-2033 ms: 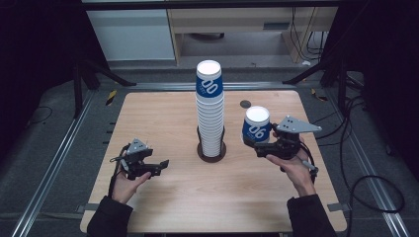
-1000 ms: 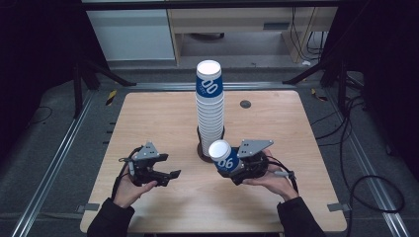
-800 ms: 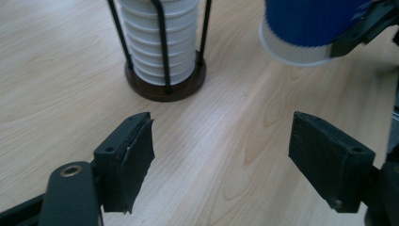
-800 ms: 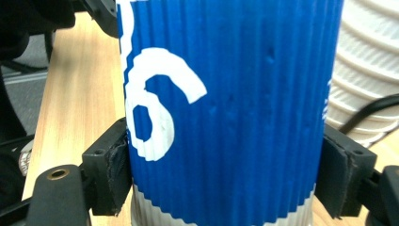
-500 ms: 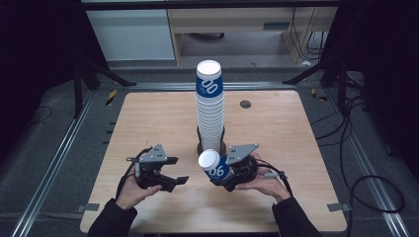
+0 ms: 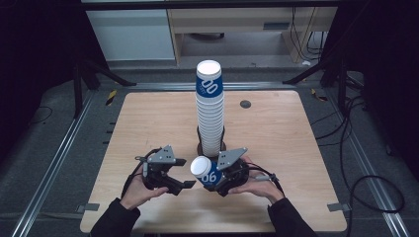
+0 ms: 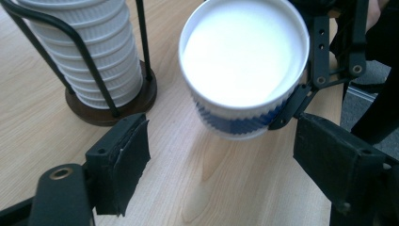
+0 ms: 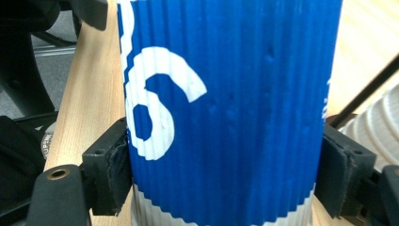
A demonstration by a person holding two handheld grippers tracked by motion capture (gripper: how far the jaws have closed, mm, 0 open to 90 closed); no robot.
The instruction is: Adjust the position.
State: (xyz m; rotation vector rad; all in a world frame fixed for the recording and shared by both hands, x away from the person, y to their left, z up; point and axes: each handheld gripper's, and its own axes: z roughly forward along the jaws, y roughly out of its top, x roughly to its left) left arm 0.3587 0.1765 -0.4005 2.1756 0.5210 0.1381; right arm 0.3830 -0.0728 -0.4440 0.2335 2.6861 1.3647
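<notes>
At the near edge of the table (image 6: 276, 128), our right gripper (image 6: 220, 177) is clamped on the blue cup (image 6: 205, 171), which is tipped with its white mouth toward our left gripper (image 6: 182, 185). The left jaws have just been opening and stand apart with nothing between them; the cup hangs just beyond them. We judge the handover risky: if the left pads (image 7: 134, 155) close on the thin rim, the paper may crush, and if the right lets go early, the cup may fall against the cup stack (image 6: 210, 116).
</notes>
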